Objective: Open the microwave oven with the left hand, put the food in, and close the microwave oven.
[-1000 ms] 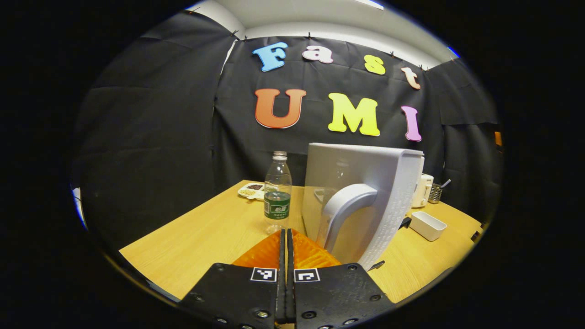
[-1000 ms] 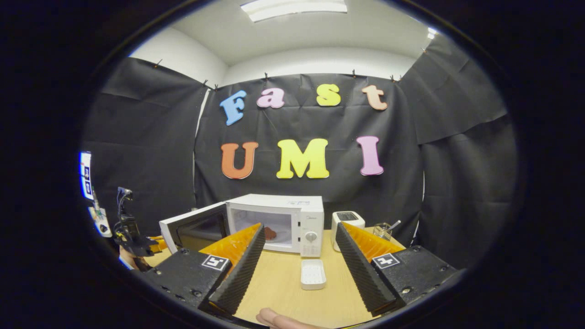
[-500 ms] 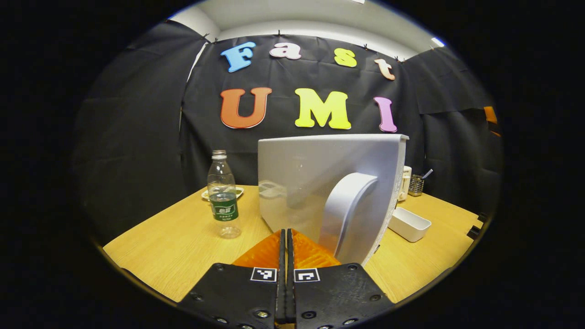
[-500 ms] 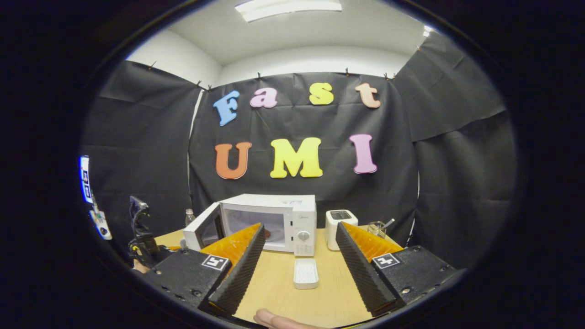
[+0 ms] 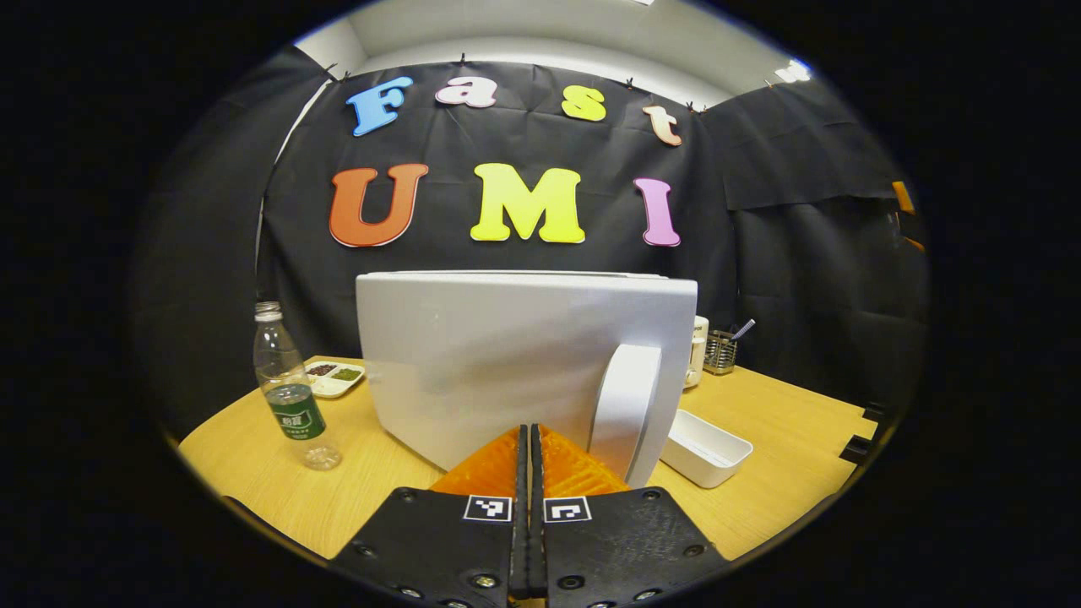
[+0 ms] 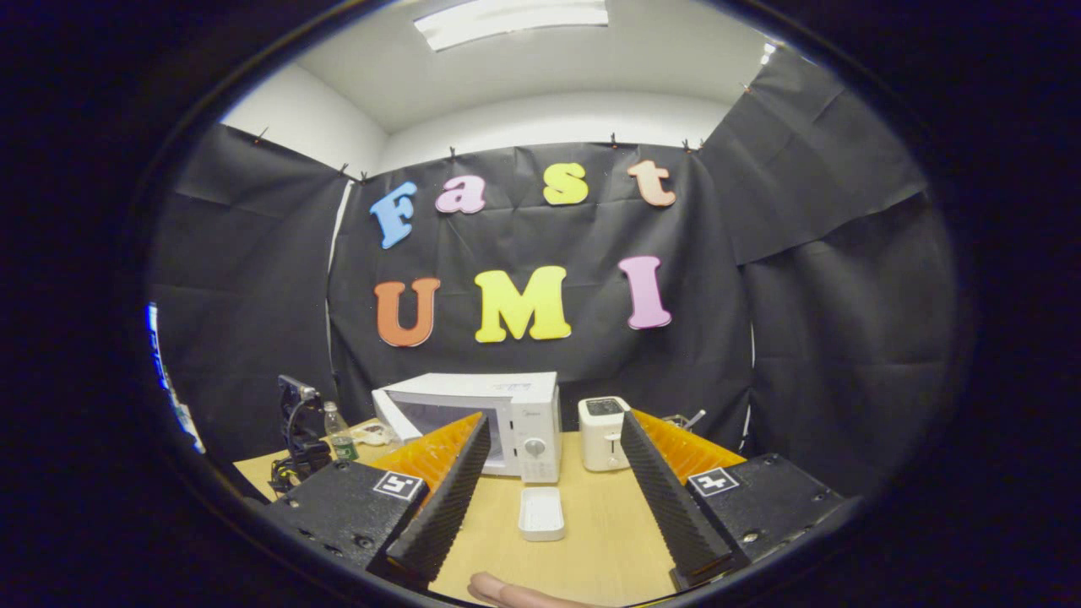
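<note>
**Q:** Black cloth walls surround a pale wooden bench [image 6: 591, 540]. Where do the grippers stand?

**A:** In the left gripper view, the left gripper [image 5: 529, 456] has its fingers pressed flat together with nothing between them, its tip right at the microwave door [image 5: 507, 355], just left of the door handle [image 5: 629, 405]. The right gripper [image 6: 549, 473] hangs back from the microwave with its fingers spread wide, holding nothing.

**Q:** And the microwave itself?

**A:** In the right gripper view, the microwave [image 6: 486, 422] sits at the back of the bench, its door nearly shut but angled out at the left. I cannot make out the food inside. A toaster [image 6: 602, 432] stands just right of the microwave, a white tray [image 6: 541, 513] lies in front of it, and a water bottle [image 5: 291, 397] stands to its left.

**Q:** What might go wrong?

**A:** I judge a weak push could leave the door unlatched. A push set near the hinge would lack leverage. Too hard a shove might slide the microwave back, or the closed tip could skid off the smooth door onto the handle.
</note>
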{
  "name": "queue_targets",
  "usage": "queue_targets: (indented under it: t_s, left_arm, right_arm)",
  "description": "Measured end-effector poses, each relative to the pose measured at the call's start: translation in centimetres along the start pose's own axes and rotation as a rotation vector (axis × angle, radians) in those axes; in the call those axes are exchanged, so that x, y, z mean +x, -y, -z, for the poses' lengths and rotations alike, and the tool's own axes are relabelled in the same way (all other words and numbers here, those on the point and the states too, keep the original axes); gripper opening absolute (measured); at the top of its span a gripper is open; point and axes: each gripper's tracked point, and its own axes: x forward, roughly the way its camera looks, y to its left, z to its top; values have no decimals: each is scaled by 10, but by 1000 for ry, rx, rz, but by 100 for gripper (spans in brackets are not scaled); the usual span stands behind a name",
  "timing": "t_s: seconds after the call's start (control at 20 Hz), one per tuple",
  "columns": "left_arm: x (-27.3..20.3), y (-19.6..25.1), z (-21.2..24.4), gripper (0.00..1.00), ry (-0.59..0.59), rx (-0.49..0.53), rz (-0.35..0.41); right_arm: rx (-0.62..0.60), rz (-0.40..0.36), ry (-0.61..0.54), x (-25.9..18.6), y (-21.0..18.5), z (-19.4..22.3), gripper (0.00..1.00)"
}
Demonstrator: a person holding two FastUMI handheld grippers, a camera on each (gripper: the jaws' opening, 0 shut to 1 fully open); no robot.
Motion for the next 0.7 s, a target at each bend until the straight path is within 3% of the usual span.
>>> queue_targets:
  t_s: [0.2, 0.35, 0.4, 0.45, 0.6, 0.65, 0.7]
  left_arm:
    - [41, 18, -4, 0, 9, -4, 16]
    - [73, 33, -6, 0, 15, -83, 44]
    - [83, 34, -6, 0, 10, -97, 44]
    - [92, 32, -5, 0, 3, -92, 34]
    - [115, 34, -1, 0, -20, -112, 38]
    - [121, 35, -2, 0, -19, -134, 41]
    - [128, 35, -3, 0, -14, -150, 42]
  right_arm:
    - [-1, 16, 24, -3, 14, -5, 99]
    - [-3, 14, 22, -2, 22, -3, 99]
    - [-4, 10, 20, -1, 24, -1, 87]
    - [-6, 12, 18, 1, 28, 0, 99]
    - [-5, 16, 20, 10, 39, 0, 99]
    - [0, 16, 21, 15, 42, 1, 87]
    - [7, 16, 17, 21, 46, 4, 99]
